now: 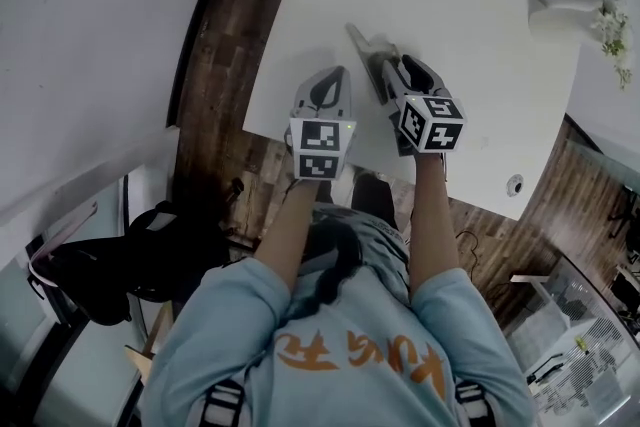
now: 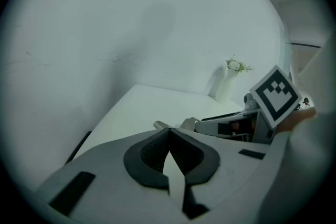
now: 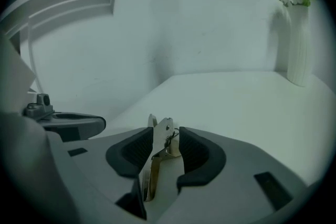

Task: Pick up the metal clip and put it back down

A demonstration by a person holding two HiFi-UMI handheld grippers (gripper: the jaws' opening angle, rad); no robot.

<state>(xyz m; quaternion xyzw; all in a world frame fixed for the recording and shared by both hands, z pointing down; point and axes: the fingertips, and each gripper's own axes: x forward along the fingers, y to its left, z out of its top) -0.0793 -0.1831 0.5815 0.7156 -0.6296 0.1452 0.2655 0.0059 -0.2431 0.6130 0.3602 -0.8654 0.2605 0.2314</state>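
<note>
The metal clip [image 3: 160, 157] is seen between the jaws of the right gripper [image 3: 167, 136], standing on edge and tilted a little to the left, its far end sticking out past the jaw tips. The jaws are spread wide. The left pad [image 3: 134, 152] lies right against the clip, while a thin gap is left at the right pad [image 3: 197, 155], so the clip is not clamped. In the head view the clip is found over the near part of the white table [image 3: 252, 107], just beyond the right gripper.

The left gripper [image 2: 169, 131] is held just to the left, near the table's near edge. Its jaws are closed tip to tip, and nothing is held between them.

At the table's far right corner a white ribbed vase [image 3: 298, 44] with small flowers is set against the pale wall. Dark wood floor [image 1: 225, 35] is seen left of the table.
</note>
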